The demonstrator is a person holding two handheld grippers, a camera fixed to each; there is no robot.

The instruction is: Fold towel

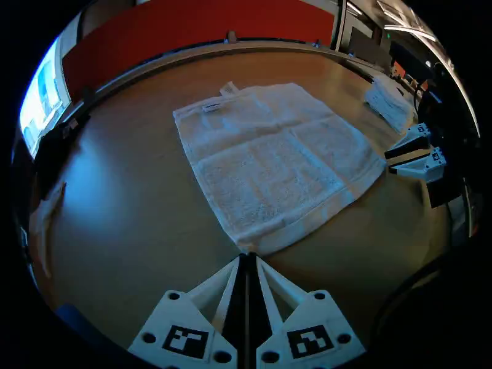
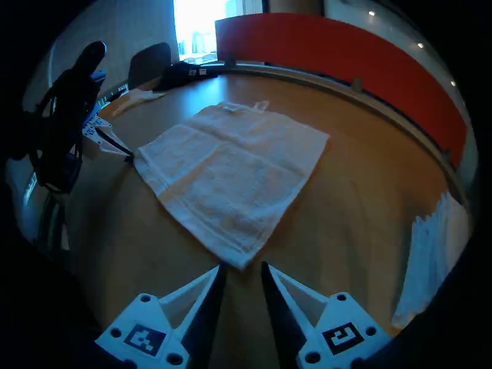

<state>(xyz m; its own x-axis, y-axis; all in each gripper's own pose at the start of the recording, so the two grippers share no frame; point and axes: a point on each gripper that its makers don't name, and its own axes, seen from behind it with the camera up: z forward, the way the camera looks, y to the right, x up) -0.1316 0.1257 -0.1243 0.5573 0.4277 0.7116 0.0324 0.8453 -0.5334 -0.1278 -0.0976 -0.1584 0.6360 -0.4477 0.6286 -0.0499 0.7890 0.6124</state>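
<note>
**Table** (image 1: 123, 203): wooden with a curved edge; it carries everything I describe below. A red partition (image 1: 184, 24) runs along its far side.

**Towel** (image 1: 277, 160): white, spread flat and single-layered near the middle of the table. From the left gripper view one corner points straight at my camera. From the right gripper view a different corner of the towel (image 2: 234, 166) points at that camera.

**Stack** (image 1: 390, 101): folded white towels, well apart from the spread towel, near the table's edge. In the right gripper view I see the stack (image 2: 433, 252) at the far right.

**Left gripper** (image 1: 248, 255): the tongs are pressed together with no gap between them, and their tips touch the towel's near corner. I cannot tell whether any cloth is pinched. In the right gripper view the left gripper (image 2: 130, 157) is low over the table with its tip at the towel's left-hand corner.

**Right gripper** (image 2: 242, 266): the tongs are narrowly parted and hold nothing. The towel's near corner lies at the mouth of the gap. In the left gripper view I see the right gripper (image 1: 388, 163) at the towel's right-hand corner with its two fingers apart.

**Label** (image 1: 212, 107): a small white tag lying on the towel near its far corner.
</note>
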